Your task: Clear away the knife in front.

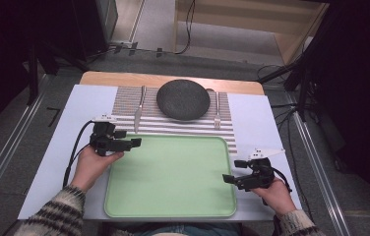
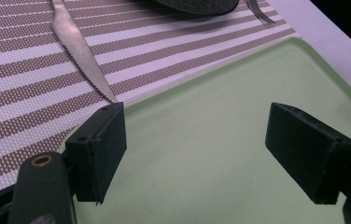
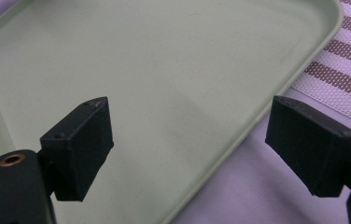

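A pale green tray [image 1: 173,196] lies bare at the table's near edge. Behind it on a striped placemat [image 1: 124,101] sit a dark round plate [image 1: 183,100], a knife [image 1: 138,115] to its left and a fork [image 1: 217,115] to its right. My left gripper [image 1: 135,142] hovers at the tray's far left corner, open, nothing between its jaws. In the left gripper view the knife [image 2: 82,51] lies just beyond the tray's rim [image 2: 201,70]. My right gripper [image 1: 228,179] stands open at the tray's right rim [image 3: 276,88], straddling it without a grip.
A white sheet [image 1: 60,147] covers the wooden table under the placemat and tray. Metal rails run along both sides of the table. Cables lie on the floor beyond the far edge.
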